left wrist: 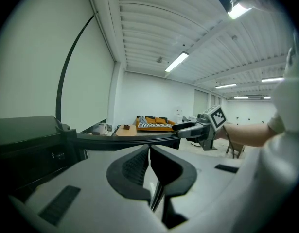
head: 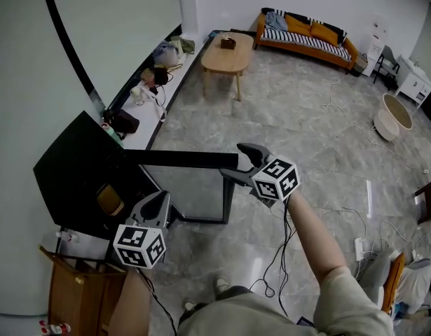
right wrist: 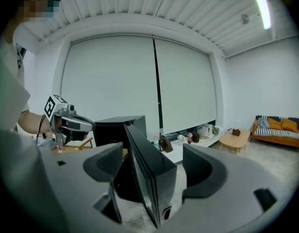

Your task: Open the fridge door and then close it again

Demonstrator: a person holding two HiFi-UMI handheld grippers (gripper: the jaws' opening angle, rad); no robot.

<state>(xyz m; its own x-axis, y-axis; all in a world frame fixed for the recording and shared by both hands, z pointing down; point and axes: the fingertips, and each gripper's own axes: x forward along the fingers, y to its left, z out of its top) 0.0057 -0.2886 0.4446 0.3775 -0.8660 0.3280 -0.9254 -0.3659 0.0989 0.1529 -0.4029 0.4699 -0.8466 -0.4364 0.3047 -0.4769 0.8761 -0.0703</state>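
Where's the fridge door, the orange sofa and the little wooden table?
fridge door (head: 180, 159): head view, on the door's black top edge.
orange sofa (head: 303, 40): head view, on its striped seat.
wooden table (head: 226, 60): head view, on the bare tabletop.

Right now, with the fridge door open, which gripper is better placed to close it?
Right. The right gripper has its jaws open around the fridge door at its free edge, where a push should swing it most easily. The left gripper is shut, empty, back by the fridge body.
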